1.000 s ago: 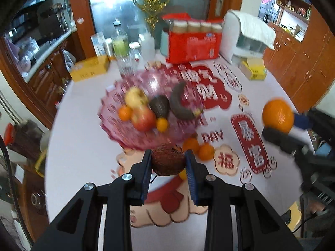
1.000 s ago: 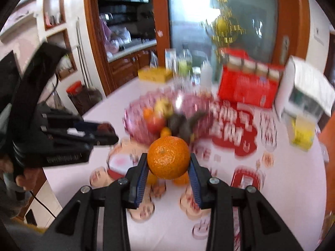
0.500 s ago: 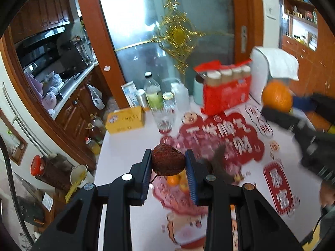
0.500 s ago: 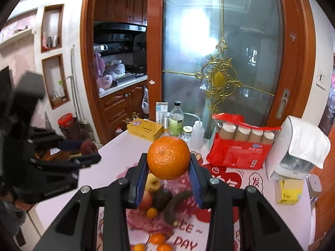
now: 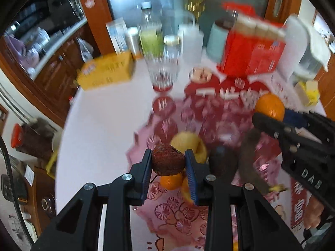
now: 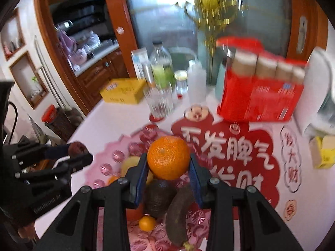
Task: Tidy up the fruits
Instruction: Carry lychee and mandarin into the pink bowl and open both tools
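Below both claws, pinching a brown fruit (image 5: 168, 162) and an orange (image 6: 168, 157), the pink bowl (image 5: 178, 219) holds fruit

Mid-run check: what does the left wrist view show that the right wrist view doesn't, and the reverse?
Only the left wrist view: the left gripper close up, shut on a dark brown wrinkled fruit, with a small orange tangerine in the bowl just below it.

Only the right wrist view: the right gripper close up, shut on a large round orange, with a dark green avocado and a blackened banana beneath it.

Both: the pink cut-glass fruit bowl, the red carton, the yellow box and the clear drinking glass.
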